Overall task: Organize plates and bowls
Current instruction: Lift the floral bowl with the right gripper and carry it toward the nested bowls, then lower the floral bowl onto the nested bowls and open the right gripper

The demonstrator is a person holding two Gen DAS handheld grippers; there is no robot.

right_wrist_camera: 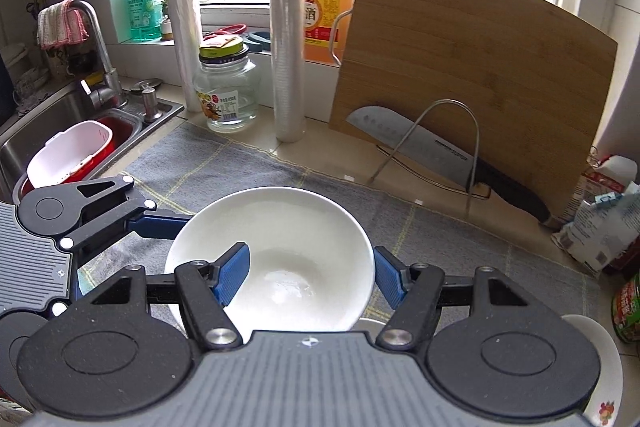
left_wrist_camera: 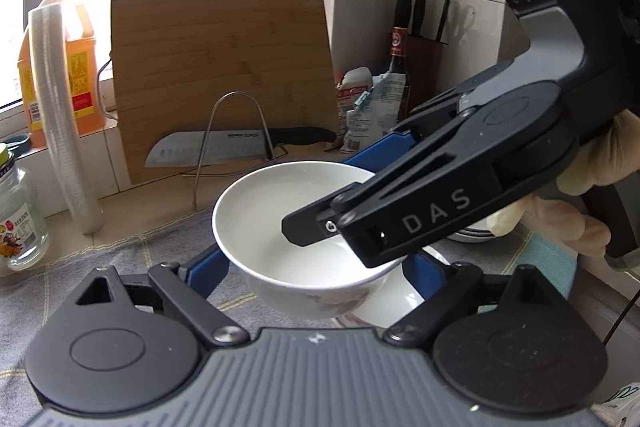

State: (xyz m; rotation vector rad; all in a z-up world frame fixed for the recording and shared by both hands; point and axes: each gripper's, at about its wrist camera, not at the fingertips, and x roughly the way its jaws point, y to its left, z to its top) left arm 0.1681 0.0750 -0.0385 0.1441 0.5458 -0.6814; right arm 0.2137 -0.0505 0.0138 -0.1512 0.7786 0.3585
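Note:
A white bowl (left_wrist_camera: 276, 211) hangs above the grey cloth (left_wrist_camera: 120, 267), tilted a little. My left gripper (left_wrist_camera: 316, 262) has a blue finger against each side of the bowl's lower body and is shut on it. My right gripper (left_wrist_camera: 324, 191) comes in from the right and straddles the bowl's wall. Its near finger lies inside the bowl and its blue finger sits outside the far rim. In the right wrist view the bowl (right_wrist_camera: 288, 251) sits between the right gripper (right_wrist_camera: 308, 277) pads. The left gripper's finger (right_wrist_camera: 160, 223) reaches under the bowl's left side.
A white plate (left_wrist_camera: 384, 301) lies below the bowl, and stacked white dishes (left_wrist_camera: 472, 233) sit behind. A patterned dish (right_wrist_camera: 600, 367) is at the lower right. A cutting board (right_wrist_camera: 472, 83), knife (right_wrist_camera: 420, 143) and wire rack (right_wrist_camera: 456, 107) stand behind. A jar (right_wrist_camera: 228, 95), film rolls and sink (right_wrist_camera: 48, 123) are left.

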